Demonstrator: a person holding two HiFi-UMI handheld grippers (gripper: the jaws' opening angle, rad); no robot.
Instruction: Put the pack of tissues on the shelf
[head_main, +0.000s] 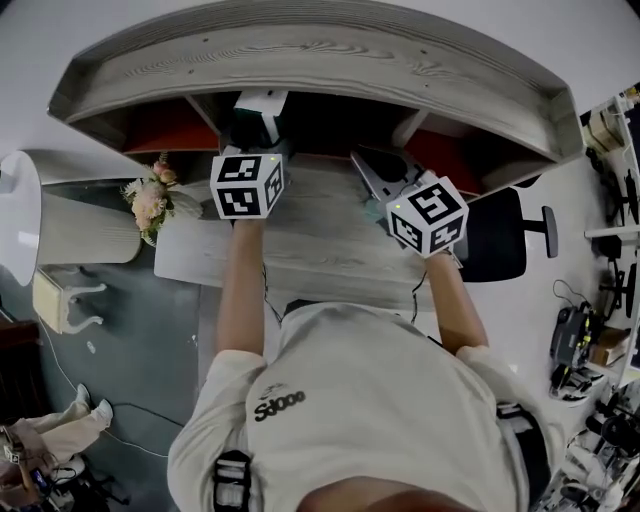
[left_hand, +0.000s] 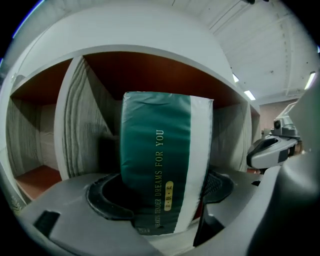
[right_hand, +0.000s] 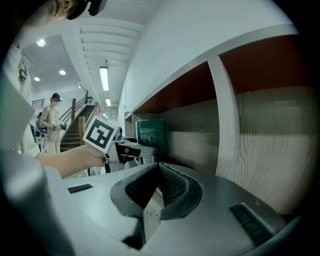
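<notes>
My left hand-held gripper clamps the pack of tissues, centre frame, at the shelf. My right hand-held gripper has its jaws together.

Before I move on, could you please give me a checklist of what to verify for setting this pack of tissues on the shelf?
1. Grip: pack of tissues upright between the left gripper fingers: ok.
2. Aim: a shelf compartment opens straight ahead of the pack: ok.
3. Space behind the pack free: cannot tell, the pack hides it.
4. Pack's base resting on the shelf floor: cannot tell.
5. Right gripper off to the side, fingers shut on nothing: ok.
</notes>
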